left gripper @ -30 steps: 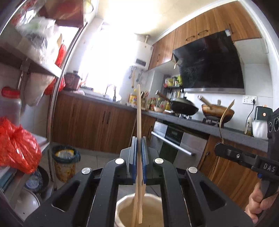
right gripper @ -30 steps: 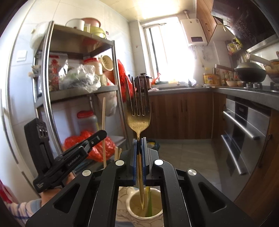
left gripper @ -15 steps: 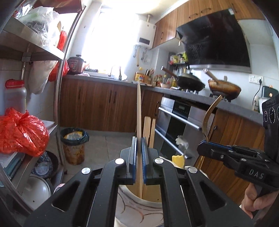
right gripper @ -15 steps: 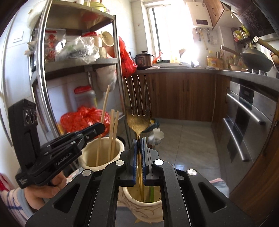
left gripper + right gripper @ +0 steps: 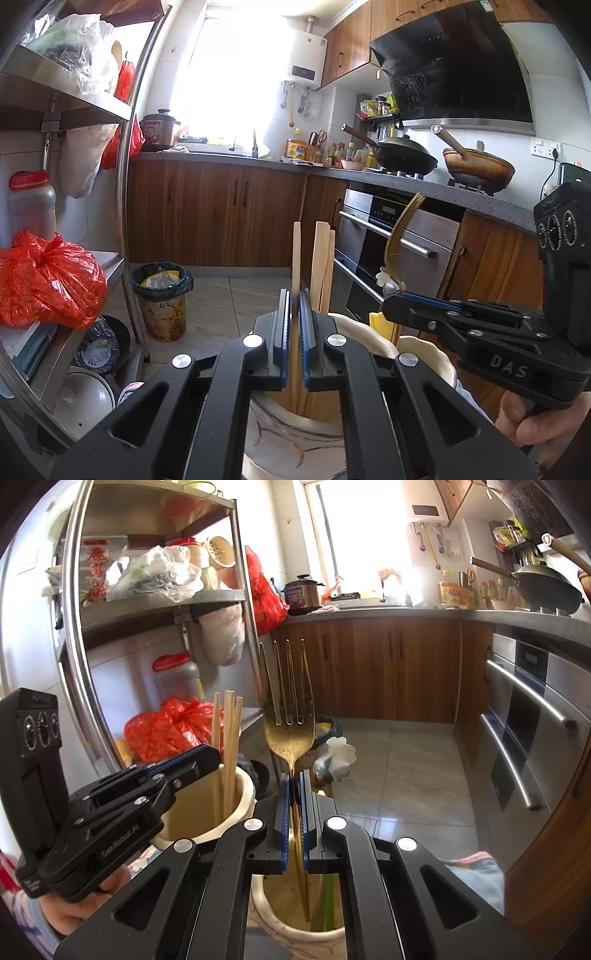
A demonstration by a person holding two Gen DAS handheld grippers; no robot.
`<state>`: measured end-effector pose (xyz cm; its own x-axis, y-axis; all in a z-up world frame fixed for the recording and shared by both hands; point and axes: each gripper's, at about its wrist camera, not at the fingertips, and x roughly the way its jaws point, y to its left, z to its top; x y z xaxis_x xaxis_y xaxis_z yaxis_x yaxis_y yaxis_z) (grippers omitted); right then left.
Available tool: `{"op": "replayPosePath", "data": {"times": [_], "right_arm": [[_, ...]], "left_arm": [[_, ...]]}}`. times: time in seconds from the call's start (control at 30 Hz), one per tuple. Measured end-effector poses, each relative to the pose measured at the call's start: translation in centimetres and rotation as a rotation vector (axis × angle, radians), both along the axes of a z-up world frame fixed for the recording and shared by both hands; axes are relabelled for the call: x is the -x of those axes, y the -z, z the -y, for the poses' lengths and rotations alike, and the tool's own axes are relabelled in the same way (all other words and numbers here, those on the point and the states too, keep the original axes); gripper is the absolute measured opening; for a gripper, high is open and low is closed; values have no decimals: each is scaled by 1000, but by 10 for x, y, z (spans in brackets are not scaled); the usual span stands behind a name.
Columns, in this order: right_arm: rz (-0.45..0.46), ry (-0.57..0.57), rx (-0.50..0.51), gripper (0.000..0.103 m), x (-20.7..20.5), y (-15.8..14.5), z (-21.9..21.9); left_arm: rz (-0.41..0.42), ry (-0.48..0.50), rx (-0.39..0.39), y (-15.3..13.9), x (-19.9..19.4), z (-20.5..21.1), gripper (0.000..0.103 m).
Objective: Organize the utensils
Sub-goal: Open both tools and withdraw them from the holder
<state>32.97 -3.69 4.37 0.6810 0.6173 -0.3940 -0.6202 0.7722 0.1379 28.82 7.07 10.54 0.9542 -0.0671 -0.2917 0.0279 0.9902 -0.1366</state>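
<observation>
The left gripper (image 5: 294, 325) points level, its jaws clamped on an upright chopstick (image 5: 296, 258) standing in a cream holder (image 5: 354, 325). At its 3 o'clock, the right gripper (image 5: 294, 805) clamps a gold fork (image 5: 289, 716), tines up, handle inside a second holder (image 5: 295, 928).

chopstick (image 5: 296, 258) lowered deeper into its cream holder (image 5: 365, 332), fork (image 5: 289, 716) sunk further into its holder (image 5: 291, 932)
</observation>
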Motion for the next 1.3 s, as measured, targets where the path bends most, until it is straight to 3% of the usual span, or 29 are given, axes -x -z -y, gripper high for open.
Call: {"op": "replayPosePath", "data": {"times": [0.13, 0.3, 0.4, 0.47, 0.63, 0.97, 1.17, 1.3], "right_arm": [[-2, 0, -11, 6, -2, 1, 0], [-7, 2, -13, 9, -2, 2, 3], [-7, -2, -9, 12, 1, 1, 4], [-1, -7, -2, 19, 4, 1, 4], [17, -20, 4, 26, 15, -4, 7], [45, -3, 21, 29, 48, -7, 30], [2, 23, 70, 33, 76, 13, 48], [-82, 51, 125, 33, 88, 39, 59]], "left_arm": [[8, -1, 3, -2, 3, -2, 7], [32, -8, 11, -9, 12, -5, 27], [45, -13, 18, -12, 21, -7, 34], [45, -14, 44, -13, 28, -13, 37], [35, -48, 104, -12, 44, -34, 37], [-25, -76, 81, 8, 70, -40, 38], [-120, -63, 64, 29, 82, -31, 38], [-223, -27, 38, 48, 87, -16, 38]]}}
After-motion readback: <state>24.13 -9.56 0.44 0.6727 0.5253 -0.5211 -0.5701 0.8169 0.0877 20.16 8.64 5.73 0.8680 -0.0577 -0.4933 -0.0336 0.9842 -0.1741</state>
